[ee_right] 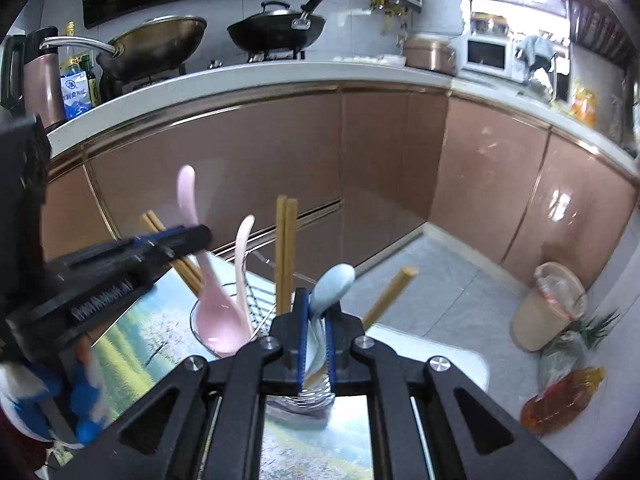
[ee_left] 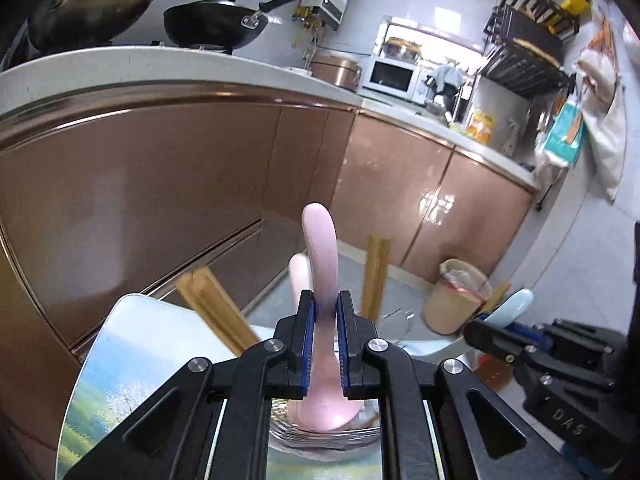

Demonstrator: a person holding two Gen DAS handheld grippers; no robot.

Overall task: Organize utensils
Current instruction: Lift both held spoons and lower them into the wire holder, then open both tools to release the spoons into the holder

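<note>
Left gripper [ee_left: 324, 312] fingers clamped on pink spoon [ee_left: 320, 248] handle; right gripper [ee_right: 316, 320] clamped on blue spoon [ee_right: 332, 282]. Both above wire holder [ee_right: 256, 300] on table [ee_right: 128, 336]. Step: sorting spoons. Next: lower bowl-first into compartment.

Glossy pink ceramic spoon [ee_right: 218, 316] stands handle-up (bowl down) beside pale blue ceramic spoon [ee_right: 330, 286]; wooden chopsticks [ee_right: 285, 256] upright between them.

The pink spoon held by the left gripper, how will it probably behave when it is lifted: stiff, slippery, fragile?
The pink spoon looks glossy and smooth, so it may slip between the left gripper pads. It keeps its curved shape while clamped at the handle, so it is probably stiff. The shine suggests ceramic or hard plastic; if ceramic, it could chip against the wire holder.
</note>
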